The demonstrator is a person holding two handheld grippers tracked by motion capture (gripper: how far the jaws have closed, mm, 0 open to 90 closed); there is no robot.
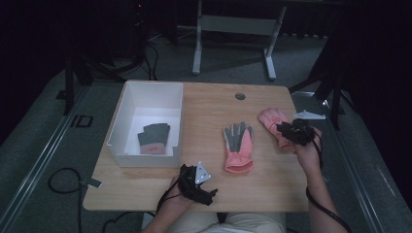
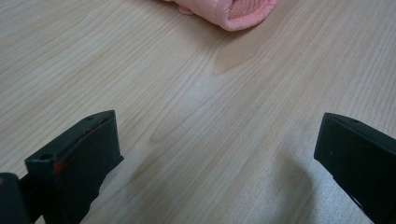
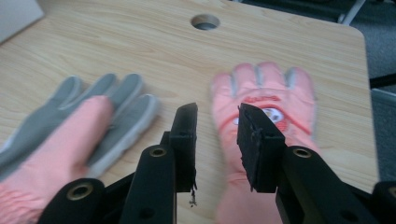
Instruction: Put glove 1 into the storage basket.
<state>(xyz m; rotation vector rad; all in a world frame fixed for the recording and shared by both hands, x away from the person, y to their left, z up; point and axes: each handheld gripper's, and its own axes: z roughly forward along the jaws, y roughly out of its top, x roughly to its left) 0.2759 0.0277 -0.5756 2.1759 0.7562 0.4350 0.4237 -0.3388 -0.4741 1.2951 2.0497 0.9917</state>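
Right hand-held gripper (image 3: 217,122) above pink glove (image 3: 264,100)

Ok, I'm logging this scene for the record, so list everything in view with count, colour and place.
Gloves on table: two, pink; the middle one lies grey palm up, the other at right.
Glove in box: one, grey and pink.
Box: one, white, table's left.
Table: one, light wood, with a round hole.
Left tongs: black, jaws wide open, near edge.
Right tongs: black, jaws apart over the right glove, not gripping it.
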